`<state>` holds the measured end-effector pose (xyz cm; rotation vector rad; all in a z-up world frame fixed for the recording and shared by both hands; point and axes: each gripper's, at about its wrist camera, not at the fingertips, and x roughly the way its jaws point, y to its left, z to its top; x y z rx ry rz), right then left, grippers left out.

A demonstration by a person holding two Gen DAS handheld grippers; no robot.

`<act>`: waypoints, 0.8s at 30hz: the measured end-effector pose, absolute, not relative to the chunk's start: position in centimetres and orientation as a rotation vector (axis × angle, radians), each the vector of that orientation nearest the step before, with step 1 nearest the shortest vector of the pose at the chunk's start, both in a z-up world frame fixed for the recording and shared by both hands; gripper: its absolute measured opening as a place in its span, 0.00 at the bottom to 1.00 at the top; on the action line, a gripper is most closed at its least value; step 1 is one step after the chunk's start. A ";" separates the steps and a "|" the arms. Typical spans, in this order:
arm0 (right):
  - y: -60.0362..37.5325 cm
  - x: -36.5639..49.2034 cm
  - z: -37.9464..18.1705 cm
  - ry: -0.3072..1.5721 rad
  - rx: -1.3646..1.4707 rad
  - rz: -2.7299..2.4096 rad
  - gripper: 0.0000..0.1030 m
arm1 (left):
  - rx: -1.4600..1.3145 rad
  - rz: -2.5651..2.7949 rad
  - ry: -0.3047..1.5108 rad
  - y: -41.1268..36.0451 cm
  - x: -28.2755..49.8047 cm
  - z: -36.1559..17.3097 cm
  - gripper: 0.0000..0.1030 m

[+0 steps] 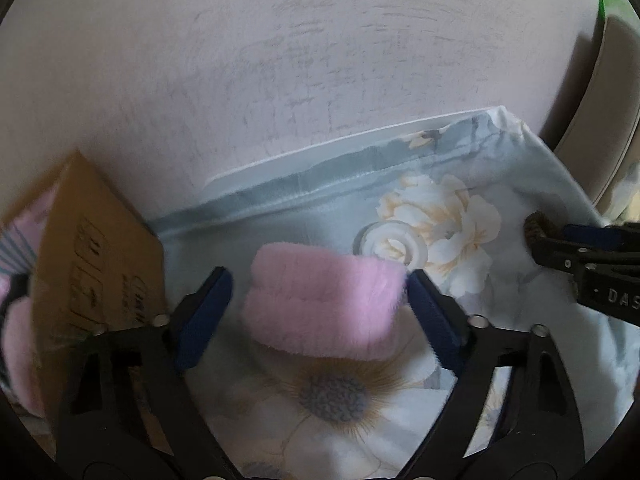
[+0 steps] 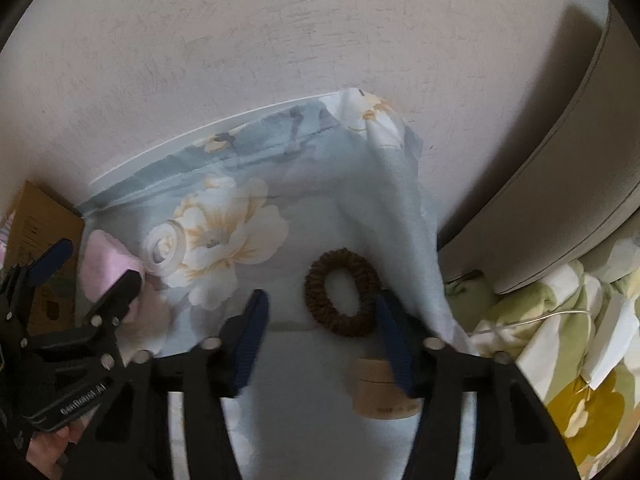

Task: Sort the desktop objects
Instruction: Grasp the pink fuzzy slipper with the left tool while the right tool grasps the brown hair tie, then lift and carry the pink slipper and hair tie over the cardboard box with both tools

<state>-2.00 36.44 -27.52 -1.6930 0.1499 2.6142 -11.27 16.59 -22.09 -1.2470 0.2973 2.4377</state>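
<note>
Left wrist view shows the left gripper (image 1: 320, 300) with its jaws spread wide around a folded pink fluffy cloth (image 1: 320, 306), which lies on a pale blue floral cloth (image 1: 400, 412); the right blue pad touches the cloth's end, while the left pad stands apart from it. A cardboard box (image 1: 92, 260) stands just beside the gripper on the left, and a small clear round item (image 1: 390, 242) lies just behind the pink cloth. Right wrist view shows the right gripper (image 2: 322, 332) with its jaws parted on either side of a brown hair tie (image 2: 342, 292), which lies flat on the floral cloth, gripped by neither pad. A short beige cylinder (image 2: 380, 394) sits near the right finger, below the hair tie.
</note>
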 end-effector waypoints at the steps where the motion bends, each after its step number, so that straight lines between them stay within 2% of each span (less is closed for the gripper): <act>1: 36.5 -1.9 -27.6 0.145 -1.684 2.616 0.38 | -1.251 2.425 0.268 16.3 -11.3 -22.2 0.72; 3: 36.8 -1.6 -27.6 0.140 -1.660 2.612 0.30 | -1.238 2.418 0.236 15.8 -11.3 -22.3 0.68; 10: 37.2 -0.4 -27.7 0.103 -1.609 2.625 0.16 | -1.170 2.433 0.216 15.2 -10.3 -21.5 0.33; 13: 36.8 -0.7 -27.8 0.076 -1.593 2.635 0.08 | -1.166 2.425 0.197 15.0 -10.0 -21.2 0.26; 24: 37.7 -0.3 -26.6 0.096 -1.521 2.728 0.05 | -1.135 2.426 0.211 14.6 -9.3 -19.4 0.23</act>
